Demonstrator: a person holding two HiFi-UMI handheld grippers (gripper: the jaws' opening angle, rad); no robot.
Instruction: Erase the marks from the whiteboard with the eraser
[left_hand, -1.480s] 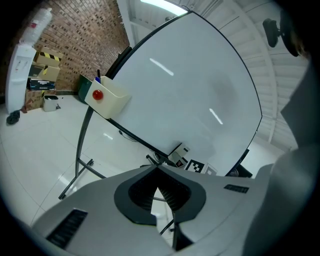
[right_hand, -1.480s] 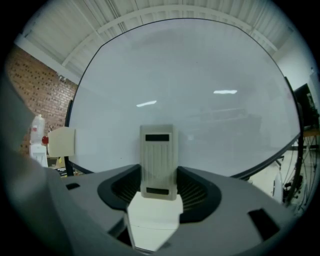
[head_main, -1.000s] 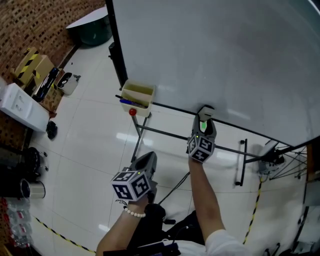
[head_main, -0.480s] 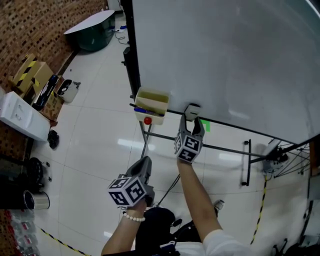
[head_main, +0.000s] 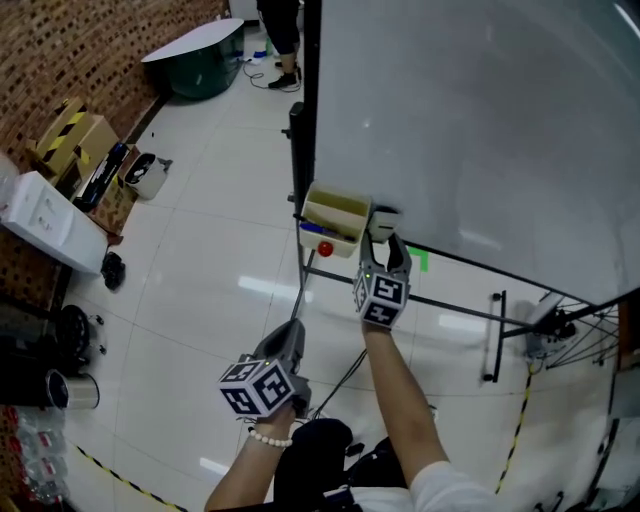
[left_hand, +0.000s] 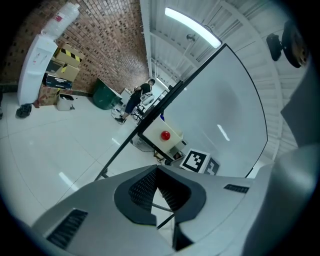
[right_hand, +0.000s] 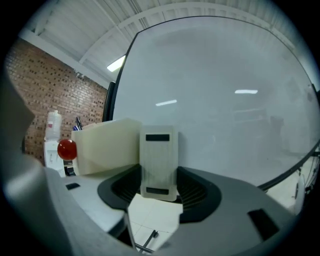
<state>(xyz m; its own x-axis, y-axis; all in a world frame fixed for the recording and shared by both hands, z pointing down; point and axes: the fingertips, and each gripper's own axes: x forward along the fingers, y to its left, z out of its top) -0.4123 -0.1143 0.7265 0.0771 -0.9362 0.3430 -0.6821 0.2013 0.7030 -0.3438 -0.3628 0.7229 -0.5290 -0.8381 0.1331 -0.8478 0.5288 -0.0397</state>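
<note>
Now | right claw (head_main: 384, 243) clamps ribbed rectangular eraser (right_hand: 159, 162) | left claw (left_hand: 157, 175) closed

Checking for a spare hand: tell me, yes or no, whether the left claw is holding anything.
No, the left claw is shut with nothing between its jaws.

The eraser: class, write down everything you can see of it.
The eraser is an off-white, plastic-looking rectangular block with a ribbed back and two dark slots. It stands upright, clamped between the right gripper's jaws, at the whiteboard's lower edge, close beside a cream box.
</note>
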